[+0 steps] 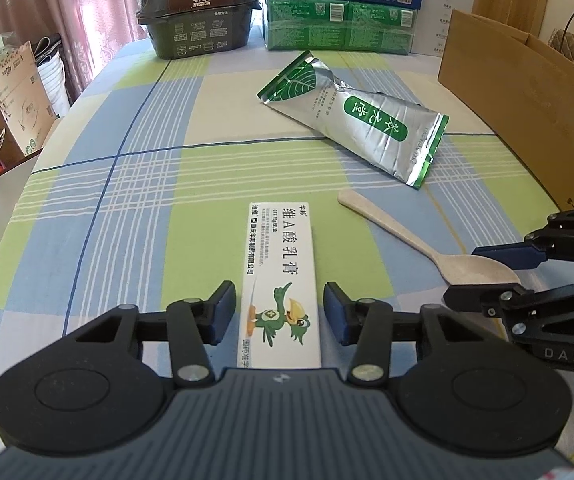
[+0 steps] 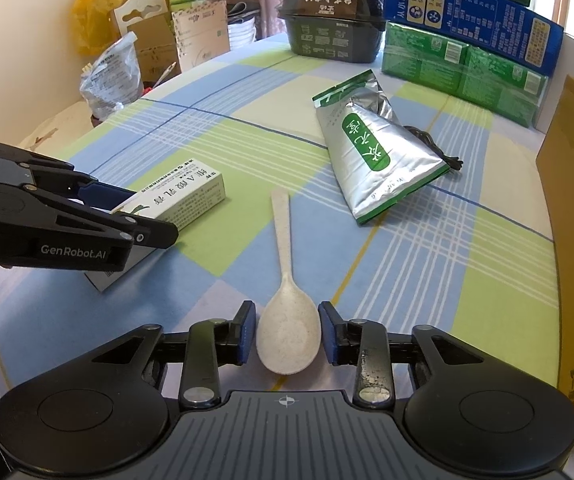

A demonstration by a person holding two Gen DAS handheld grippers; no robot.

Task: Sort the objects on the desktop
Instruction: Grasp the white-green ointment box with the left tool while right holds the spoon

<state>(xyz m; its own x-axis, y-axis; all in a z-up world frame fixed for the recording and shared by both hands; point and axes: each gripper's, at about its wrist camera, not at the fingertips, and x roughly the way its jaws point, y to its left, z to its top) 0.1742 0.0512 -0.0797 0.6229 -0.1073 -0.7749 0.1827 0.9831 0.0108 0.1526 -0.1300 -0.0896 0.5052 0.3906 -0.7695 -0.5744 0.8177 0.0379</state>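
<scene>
Left tool (image 1: 279,312) straddles the near end of the flat white medicine box with a green bird cartoon (image 1: 279,276). Pads sit just off both long edges with a thin gap each side, so it's not pinching; the box lies flat on the bench covered in a blue, green and cream plaid cloth (image 1: 135,184).

Right tool (image 2: 288,334) brackets the bowl of the pale speckled plastic spoon (image 2: 287,320). Pads are close beside the bowl with slim gaps visible, no grip; the spoon lies flat, handle pointing away from the tool.

The spoon lies just right of the box. The silver foil pouch with green label (image 1: 363,124) lies farther back, apart from both. A black food tub with brown label (image 1: 199,12) and stacked green and blue cartons (image 1: 339,8) stand along the far edge. A brown cardboard box (image 1: 527,92) stands at right.
</scene>
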